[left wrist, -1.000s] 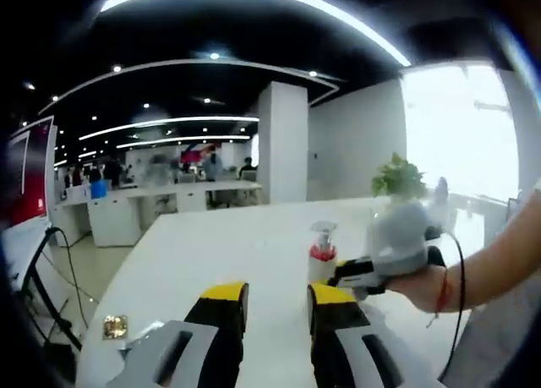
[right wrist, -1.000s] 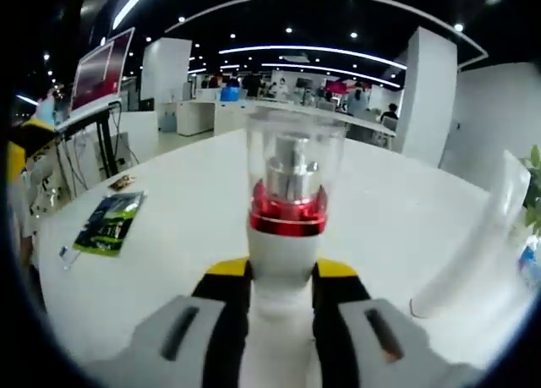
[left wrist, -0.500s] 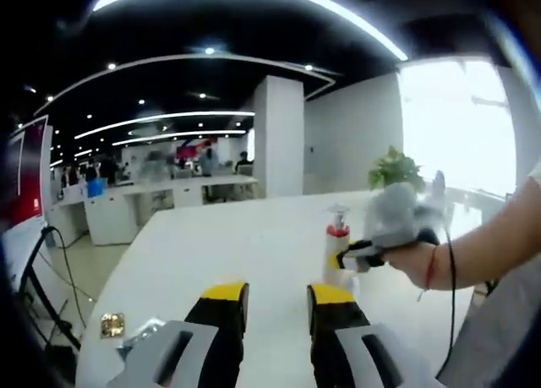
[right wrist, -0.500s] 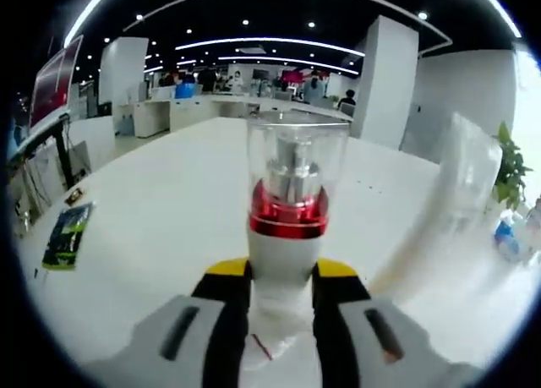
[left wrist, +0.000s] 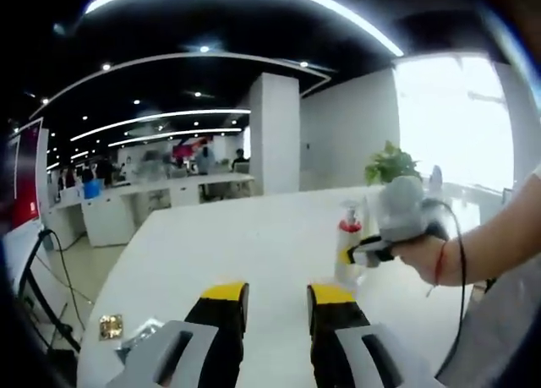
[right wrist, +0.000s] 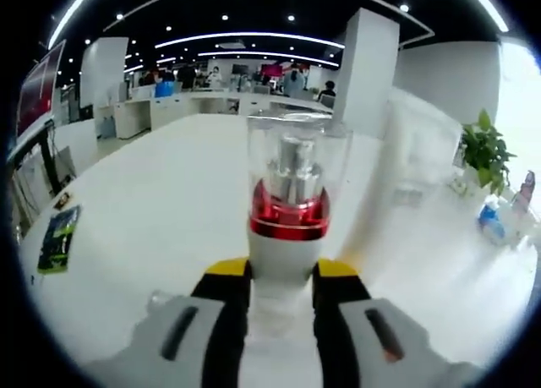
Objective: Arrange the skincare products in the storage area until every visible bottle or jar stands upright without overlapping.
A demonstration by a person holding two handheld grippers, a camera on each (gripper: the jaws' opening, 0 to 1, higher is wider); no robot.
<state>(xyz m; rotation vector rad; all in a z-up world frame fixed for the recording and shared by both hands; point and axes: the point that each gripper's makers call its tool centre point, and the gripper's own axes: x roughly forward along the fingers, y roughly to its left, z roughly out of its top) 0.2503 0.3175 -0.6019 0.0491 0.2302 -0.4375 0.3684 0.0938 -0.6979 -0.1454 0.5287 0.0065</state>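
A pump bottle (right wrist: 287, 194) with a clear cap, silver pump, red collar and white body stands upright between the jaws of my right gripper (right wrist: 281, 280), which is shut on its body. In the left gripper view the same bottle (left wrist: 347, 238) hangs just above the white table (left wrist: 237, 244), held by the right gripper (left wrist: 365, 254) in a person's hand (left wrist: 423, 257). My left gripper (left wrist: 277, 302) is low over the table's near side, open, with nothing between its yellow-tipped jaws. A blurred clear plastic container (right wrist: 414, 155) stands right of the bottle.
A potted plant (left wrist: 390, 161) stands at the table's far right, with a small blue-labelled bottle (right wrist: 491, 215) near it. A green packet (right wrist: 54, 240) and a small gold item (left wrist: 110, 326) lie near the table's left edge. Office desks stand beyond the table.
The right gripper has carried the bottle rightward and farther off in the left gripper view. The right gripper view has swung, bringing the clear container closer behind the bottle. My left gripper stays open.
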